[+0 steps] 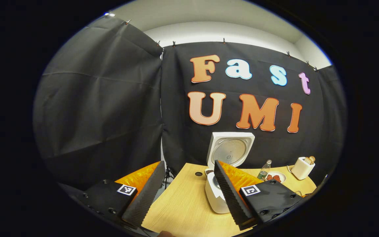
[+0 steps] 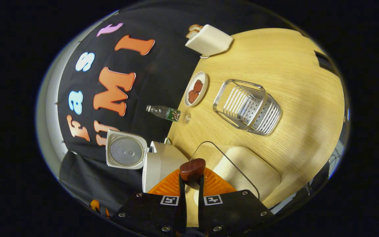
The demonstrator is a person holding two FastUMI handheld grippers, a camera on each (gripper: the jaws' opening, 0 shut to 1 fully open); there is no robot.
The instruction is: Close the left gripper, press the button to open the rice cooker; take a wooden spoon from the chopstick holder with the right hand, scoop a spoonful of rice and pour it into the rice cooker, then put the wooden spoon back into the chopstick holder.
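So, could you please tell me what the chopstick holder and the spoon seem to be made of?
The chopstick holder looks like bare polished metal: shiny silver slats and a perforated wall that catch the light. The spoon, clamped in the right gripper, looks like dark reddish wood with a smooth, slightly glossy finish, though its grain is not clear.

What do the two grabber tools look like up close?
Each hand-held gripper, the left and the right, has two flat fingers on black blocks with round screws. Each block carries a small white square sticker with a black pattern. Ribbed orange plastic sits behind the fingers, whose inner faces are ridged.
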